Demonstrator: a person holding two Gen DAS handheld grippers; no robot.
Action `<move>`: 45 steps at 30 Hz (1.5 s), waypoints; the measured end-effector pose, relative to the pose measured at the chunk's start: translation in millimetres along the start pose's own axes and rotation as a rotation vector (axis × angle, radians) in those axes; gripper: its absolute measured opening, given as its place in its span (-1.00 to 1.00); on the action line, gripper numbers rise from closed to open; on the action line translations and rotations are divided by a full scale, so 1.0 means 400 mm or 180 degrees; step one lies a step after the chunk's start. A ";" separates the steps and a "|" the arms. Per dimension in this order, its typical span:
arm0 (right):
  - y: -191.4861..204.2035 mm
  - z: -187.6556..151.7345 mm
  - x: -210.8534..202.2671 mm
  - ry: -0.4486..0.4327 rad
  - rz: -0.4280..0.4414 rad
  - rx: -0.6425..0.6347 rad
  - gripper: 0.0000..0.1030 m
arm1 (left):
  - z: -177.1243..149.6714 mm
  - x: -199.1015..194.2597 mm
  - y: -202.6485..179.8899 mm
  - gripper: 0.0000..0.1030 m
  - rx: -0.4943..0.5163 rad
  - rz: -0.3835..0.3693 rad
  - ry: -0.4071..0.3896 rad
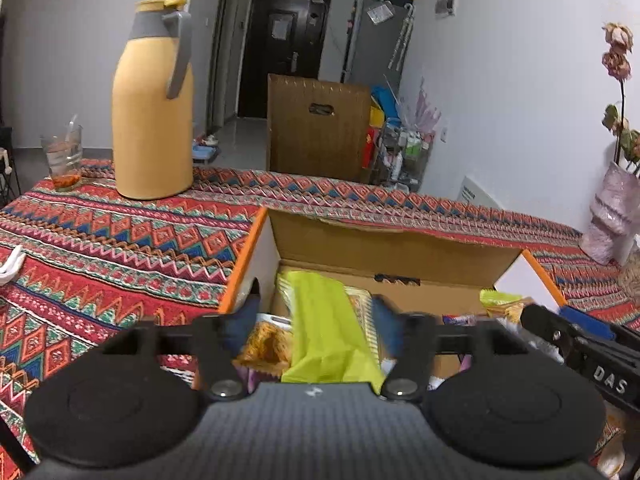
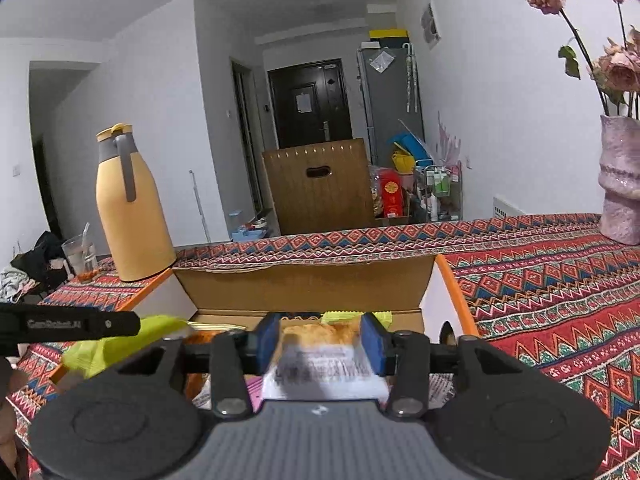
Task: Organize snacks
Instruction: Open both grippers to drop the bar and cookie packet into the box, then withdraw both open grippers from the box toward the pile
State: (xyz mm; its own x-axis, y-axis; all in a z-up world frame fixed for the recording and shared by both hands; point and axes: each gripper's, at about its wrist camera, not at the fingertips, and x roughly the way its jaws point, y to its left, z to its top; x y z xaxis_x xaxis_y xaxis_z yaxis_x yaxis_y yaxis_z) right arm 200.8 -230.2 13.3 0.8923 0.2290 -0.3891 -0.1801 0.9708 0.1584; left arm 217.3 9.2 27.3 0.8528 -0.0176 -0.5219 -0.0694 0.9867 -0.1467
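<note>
An open cardboard box [image 1: 400,252] with orange-edged flaps sits on the patterned tablecloth and holds several snack packets. My left gripper [image 1: 316,316] is over the box, its blue pads [image 1: 386,318] wide apart on either side of a lime-green packet [image 1: 324,328] without pressing it. My right gripper [image 2: 322,340] is shut on an orange-and-white snack packet [image 2: 324,364] just above the box [image 2: 304,284]. The right gripper's arm shows at the right edge of the left wrist view [image 1: 580,344]. The left gripper's finger [image 2: 72,324] and the green packet [image 2: 120,340] show at the left of the right wrist view.
A yellow thermos jug [image 1: 152,120] and a glass [image 1: 62,158] stand at the table's far left. A pink vase with dried flowers [image 2: 620,184] stands at the far right. A big cardboard box [image 1: 316,128] stands on the floor behind the table.
</note>
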 end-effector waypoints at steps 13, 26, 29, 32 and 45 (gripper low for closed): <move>-0.030 -0.005 -0.020 -0.0092 -0.0077 0.0159 1.00 | 0.006 -0.023 0.013 1.00 -0.0158 0.0155 -0.0075; -0.043 -0.010 -0.040 -0.0128 -0.0003 0.0253 1.00 | -0.004 -0.028 -0.002 1.00 -0.0142 0.0164 -0.0088; -0.043 -0.008 -0.038 -0.0121 -0.0004 0.0257 1.00 | -0.005 -0.020 0.000 1.00 -0.0138 0.0166 -0.0054; -0.044 -0.004 -0.039 -0.0118 0.0003 0.0268 1.00 | -0.008 -0.022 0.006 1.00 -0.0164 0.0151 -0.0049; -0.032 0.001 -0.055 -0.0155 0.0021 0.0248 1.00 | -0.024 -0.029 0.012 1.00 -0.0181 0.0153 -0.0031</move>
State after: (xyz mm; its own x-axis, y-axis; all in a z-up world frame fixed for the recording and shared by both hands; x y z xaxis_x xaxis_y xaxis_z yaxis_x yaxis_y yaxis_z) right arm 183.5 -247.6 20.3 0.9106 0.2298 -0.3434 -0.1550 0.9604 0.2317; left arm 202.1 12.8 24.8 0.8528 0.0313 -0.5213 -0.1394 0.9756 -0.1695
